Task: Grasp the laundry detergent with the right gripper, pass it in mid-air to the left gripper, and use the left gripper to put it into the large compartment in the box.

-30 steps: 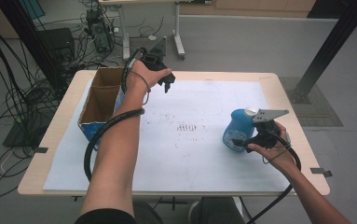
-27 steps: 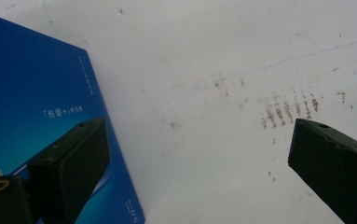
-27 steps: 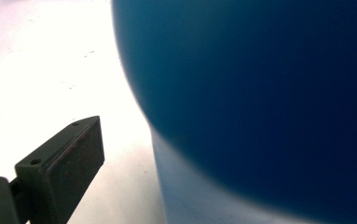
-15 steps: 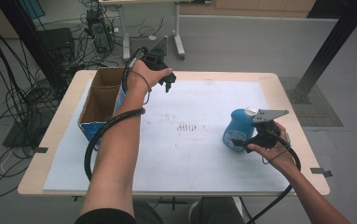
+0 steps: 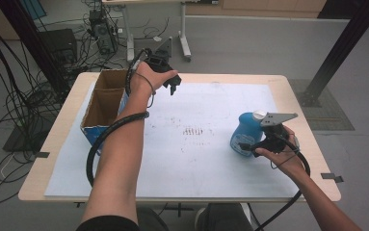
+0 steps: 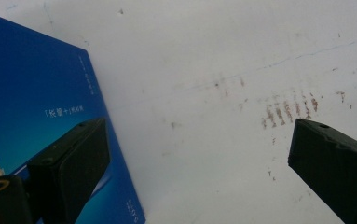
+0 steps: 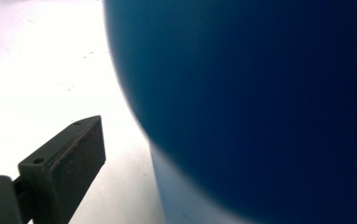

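Note:
A blue bottle point(image 5: 244, 134) with a white cap stands on the right part of the white sheet point(image 5: 196, 163). My right gripper point(image 5: 249, 147) sits at the bottle's near right side, with its jaws reaching around the bottle. In the right gripper view the bottle point(image 7: 260, 93) looms close; one jaw stands a gap away from it and the other is hidden behind it. My left gripper point(image 5: 172, 85) hangs open and empty above the sheet's far edge, beside the box point(image 5: 106, 103). In the left gripper view the left gripper point(image 6: 199, 154) has its jaws wide apart over the sheet and the box's blue side point(image 6: 36, 93).
The box is open-topped cardboard with two compartments and stands at the table's left. Brown marks point(image 5: 194, 131) stain the middle of the sheet. Cables trail from both grippers. Beyond the table point(image 5: 293, 96) are floor cables and desk legs.

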Action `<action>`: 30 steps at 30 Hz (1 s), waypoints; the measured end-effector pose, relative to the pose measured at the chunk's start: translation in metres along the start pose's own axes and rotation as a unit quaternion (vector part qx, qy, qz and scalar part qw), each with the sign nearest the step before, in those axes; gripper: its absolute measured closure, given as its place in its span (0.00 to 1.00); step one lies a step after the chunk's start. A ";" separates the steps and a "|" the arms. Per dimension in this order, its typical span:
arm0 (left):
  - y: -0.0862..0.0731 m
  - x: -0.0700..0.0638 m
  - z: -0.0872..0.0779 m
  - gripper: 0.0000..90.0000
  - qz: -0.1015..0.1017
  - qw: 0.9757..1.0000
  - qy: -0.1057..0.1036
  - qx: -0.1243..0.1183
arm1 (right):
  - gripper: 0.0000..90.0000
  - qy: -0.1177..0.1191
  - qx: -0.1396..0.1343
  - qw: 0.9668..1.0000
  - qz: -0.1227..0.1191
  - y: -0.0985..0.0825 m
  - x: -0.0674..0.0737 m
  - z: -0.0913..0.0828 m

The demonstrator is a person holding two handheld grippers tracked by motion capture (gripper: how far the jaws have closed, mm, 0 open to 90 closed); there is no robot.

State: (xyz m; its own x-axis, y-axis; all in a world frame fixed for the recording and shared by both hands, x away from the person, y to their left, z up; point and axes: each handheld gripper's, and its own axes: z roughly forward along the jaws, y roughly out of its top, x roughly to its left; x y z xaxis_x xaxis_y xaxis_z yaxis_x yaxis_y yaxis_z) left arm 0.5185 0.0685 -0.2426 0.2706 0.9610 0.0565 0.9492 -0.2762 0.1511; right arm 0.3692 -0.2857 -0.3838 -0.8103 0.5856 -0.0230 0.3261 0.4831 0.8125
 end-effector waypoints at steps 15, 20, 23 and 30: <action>-0.001 0.002 0.001 0.07 -0.001 1.000 0.000 0.000 | 0.18 -0.003 -0.009 1.000 0.006 -0.006 -0.002 0.002; -0.001 0.003 0.001 0.07 -0.001 1.000 -0.001 0.001 | 0.25 -0.005 -0.010 1.000 0.003 -0.007 -0.002 0.003; -0.001 0.003 0.001 0.07 0.000 1.000 -0.001 0.002 | 0.34 -0.005 -0.014 1.000 -0.002 -0.007 -0.002 0.003; -0.002 0.003 0.002 0.07 -0.001 1.000 -0.001 0.001 | 0.41 -0.007 -0.017 1.000 -0.006 -0.008 -0.003 0.003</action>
State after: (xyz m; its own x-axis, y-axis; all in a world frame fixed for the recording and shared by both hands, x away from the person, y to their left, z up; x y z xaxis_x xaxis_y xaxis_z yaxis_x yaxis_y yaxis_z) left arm 0.5181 0.0720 -0.2442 0.2691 0.9616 0.0544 0.9500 -0.2743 0.1489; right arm 0.3705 -0.2898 -0.3917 -0.8073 0.5887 -0.0412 0.2988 0.4680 0.8317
